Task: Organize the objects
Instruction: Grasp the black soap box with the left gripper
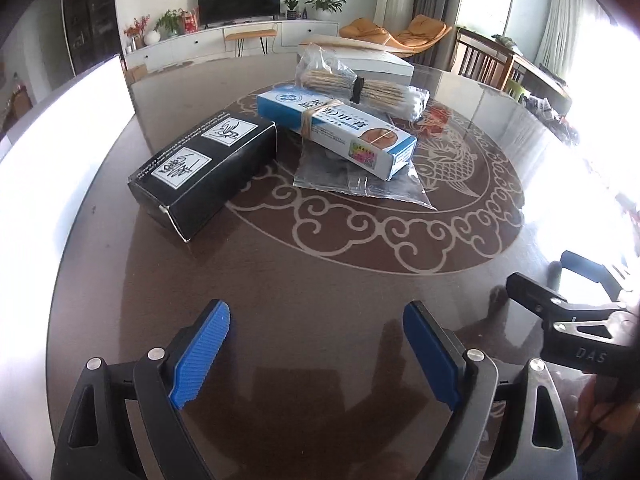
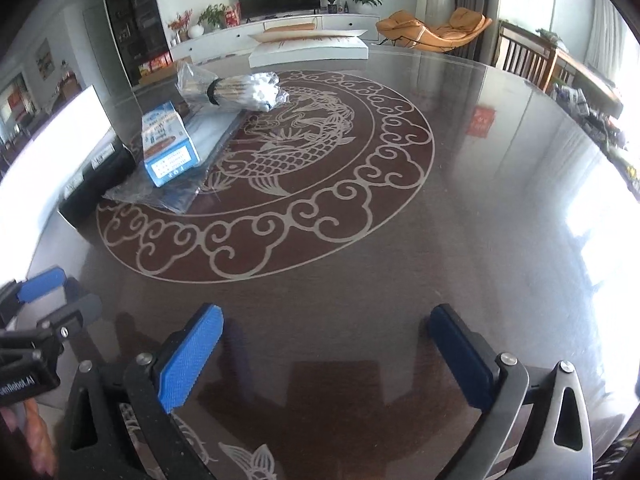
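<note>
A black box [image 1: 204, 172] lies on the dark round table [image 1: 320, 280] at the left. A blue and white box [image 1: 336, 130] with a rubber band rests on a clear plastic bag [image 1: 360, 184]. A bundle of sticks and cotton swabs in plastic [image 1: 360, 88] lies behind it. The same blue box [image 2: 170, 146], bag [image 2: 176, 188], bundle [image 2: 236, 90] and black box [image 2: 96, 188] show at the left of the right wrist view. My left gripper [image 1: 316, 352] is open and empty above bare table. My right gripper [image 2: 326, 352] is open and empty too.
A flat white box [image 1: 376, 60] with a long pale item on top lies at the table's far side [image 2: 308, 48]. A white panel [image 1: 56, 148] stands at the left edge. The right gripper's body [image 1: 576, 320] shows at the left view's right edge. Chairs stand beyond the table.
</note>
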Action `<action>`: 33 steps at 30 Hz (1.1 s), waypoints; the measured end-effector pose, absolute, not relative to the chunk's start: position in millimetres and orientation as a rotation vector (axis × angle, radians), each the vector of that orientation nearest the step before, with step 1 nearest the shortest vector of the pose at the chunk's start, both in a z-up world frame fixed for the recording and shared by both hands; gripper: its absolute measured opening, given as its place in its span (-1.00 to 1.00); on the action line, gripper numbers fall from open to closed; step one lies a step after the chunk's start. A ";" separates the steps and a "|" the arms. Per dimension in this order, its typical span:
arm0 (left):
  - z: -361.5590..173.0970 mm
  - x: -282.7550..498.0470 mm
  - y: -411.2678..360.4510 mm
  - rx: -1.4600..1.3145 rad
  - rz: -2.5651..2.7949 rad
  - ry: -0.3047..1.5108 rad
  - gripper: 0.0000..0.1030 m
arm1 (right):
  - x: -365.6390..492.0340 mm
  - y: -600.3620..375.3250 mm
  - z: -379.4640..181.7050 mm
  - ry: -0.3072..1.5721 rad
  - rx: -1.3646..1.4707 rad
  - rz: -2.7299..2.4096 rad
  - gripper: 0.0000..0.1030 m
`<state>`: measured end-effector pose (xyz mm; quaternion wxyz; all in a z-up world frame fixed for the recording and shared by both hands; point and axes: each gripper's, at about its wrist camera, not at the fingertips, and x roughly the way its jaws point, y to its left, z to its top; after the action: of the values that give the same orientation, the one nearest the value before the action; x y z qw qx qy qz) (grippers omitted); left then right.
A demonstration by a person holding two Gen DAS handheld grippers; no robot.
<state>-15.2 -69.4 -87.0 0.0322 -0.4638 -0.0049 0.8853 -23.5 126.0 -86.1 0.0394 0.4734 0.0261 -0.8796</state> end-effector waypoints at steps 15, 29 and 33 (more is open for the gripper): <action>-71.7 -22.5 -109.1 -1.507 2.691 -0.038 0.93 | -22.0 124.0 -88.3 0.080 1.428 -2.705 1.00; -74.7 -146.5 -122.7 -1.655 2.460 0.397 0.93 | -21.0 123.3 -87.9 0.086 1.423 -2.699 1.00; -79.6 -151.7 -122.5 -1.625 2.519 0.305 0.40 | -21.1 122.8 -88.0 0.086 1.422 -2.698 1.00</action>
<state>-151.7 -122.6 -79.6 0.0639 -0.5383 0.1009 0.8343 -21.1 122.8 -88.0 0.0454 0.4656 0.0283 -0.8834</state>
